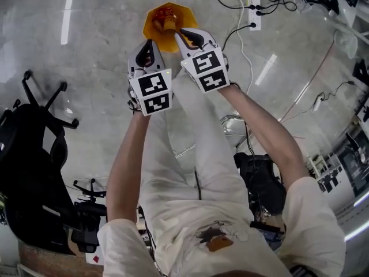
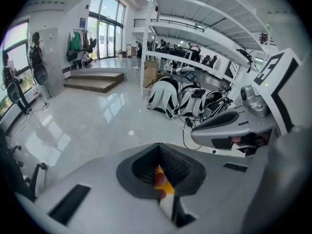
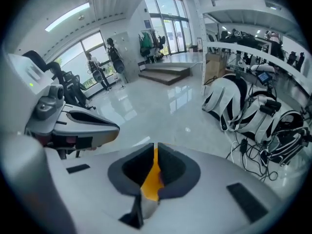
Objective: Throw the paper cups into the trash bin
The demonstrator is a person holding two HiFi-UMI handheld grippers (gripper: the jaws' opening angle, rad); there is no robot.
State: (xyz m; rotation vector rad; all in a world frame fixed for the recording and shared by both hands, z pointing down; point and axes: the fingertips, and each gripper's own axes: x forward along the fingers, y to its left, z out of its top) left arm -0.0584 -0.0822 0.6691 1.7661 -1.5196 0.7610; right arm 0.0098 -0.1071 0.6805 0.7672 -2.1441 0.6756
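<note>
An orange trash bin (image 1: 153, 26) stands on the glossy grey floor straight below my hands, with a reddish paper cup (image 1: 167, 21) lying inside it. My left gripper (image 1: 151, 45) hangs over the bin's near left rim. Its jaws are shut together in the left gripper view (image 2: 158, 155), and only a sliver of red and yellow shows through the slit. My right gripper (image 1: 185, 37) hovers over the bin's near right rim. It is shut too (image 3: 155, 152), with the bin's orange showing through its slit and nothing gripped.
A black office chair (image 1: 34, 154) stands at the left. A power strip with cables (image 1: 251, 7) lies on the floor beyond the bin, and a dark bag (image 1: 262, 183) sits by my right leg. White machines (image 2: 175, 96) and shelving line the far side of the hall.
</note>
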